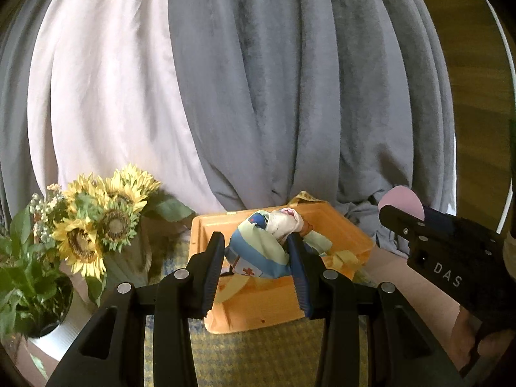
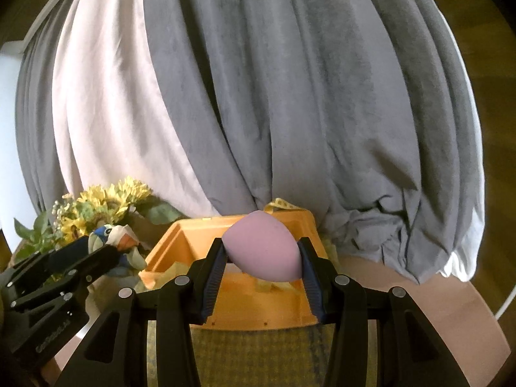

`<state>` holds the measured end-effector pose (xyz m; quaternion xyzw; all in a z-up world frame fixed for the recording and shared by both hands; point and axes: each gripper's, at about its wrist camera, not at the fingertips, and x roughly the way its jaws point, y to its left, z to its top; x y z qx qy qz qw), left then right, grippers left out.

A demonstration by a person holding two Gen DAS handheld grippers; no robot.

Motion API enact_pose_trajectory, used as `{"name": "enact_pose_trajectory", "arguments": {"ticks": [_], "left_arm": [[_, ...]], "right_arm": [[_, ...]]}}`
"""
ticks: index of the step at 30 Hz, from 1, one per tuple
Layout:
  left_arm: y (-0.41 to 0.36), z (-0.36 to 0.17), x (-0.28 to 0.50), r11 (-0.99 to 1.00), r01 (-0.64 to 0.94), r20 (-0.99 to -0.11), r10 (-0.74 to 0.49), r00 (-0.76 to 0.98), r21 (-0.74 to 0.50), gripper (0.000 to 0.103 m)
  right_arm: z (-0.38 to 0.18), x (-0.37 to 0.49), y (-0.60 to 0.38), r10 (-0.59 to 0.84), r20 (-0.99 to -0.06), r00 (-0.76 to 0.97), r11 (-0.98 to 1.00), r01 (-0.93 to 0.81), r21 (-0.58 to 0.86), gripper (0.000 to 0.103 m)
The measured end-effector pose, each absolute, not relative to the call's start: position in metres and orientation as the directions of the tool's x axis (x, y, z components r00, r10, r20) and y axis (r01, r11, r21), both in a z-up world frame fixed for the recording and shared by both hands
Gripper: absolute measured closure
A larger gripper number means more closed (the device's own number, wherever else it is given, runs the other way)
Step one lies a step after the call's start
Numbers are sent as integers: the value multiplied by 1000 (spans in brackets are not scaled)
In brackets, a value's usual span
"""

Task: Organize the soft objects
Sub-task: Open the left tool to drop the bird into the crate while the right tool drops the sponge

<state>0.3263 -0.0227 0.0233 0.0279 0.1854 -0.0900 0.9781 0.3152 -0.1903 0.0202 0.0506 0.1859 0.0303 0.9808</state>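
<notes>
My left gripper (image 1: 254, 251) is shut on a bundled patterned cloth (image 1: 264, 245), blue, pale green and white, and holds it above the orange tray (image 1: 258, 312). My right gripper (image 2: 262, 254) is shut on a pink egg-shaped sponge (image 2: 264, 248) and holds it over the same orange tray (image 2: 258, 316). The right gripper also shows at the right of the left wrist view, with the sponge (image 1: 403, 200) at its tip. The left gripper with the cloth (image 2: 109, 235) shows at the left of the right wrist view. Pale yellow fabric (image 1: 345, 258) lies in the tray.
A sunflower bouquet (image 1: 100, 222) in a white pot (image 1: 61, 335) stands left of the tray. Grey and white curtains (image 1: 258, 96) hang close behind. The tray sits on a yellow checked mat (image 1: 264, 358) on a pinkish tabletop (image 2: 419, 293).
</notes>
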Motion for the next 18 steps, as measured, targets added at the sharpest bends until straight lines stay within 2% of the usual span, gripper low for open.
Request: {"name": "enact_pose_trajectory", "arguments": {"ticks": [18], "left_arm": [[-25, 11, 408, 986, 156, -373, -124, 919, 55, 64]], "right_arm": [[6, 402, -188, 107, -375, 921, 993, -77, 94, 57]]}}
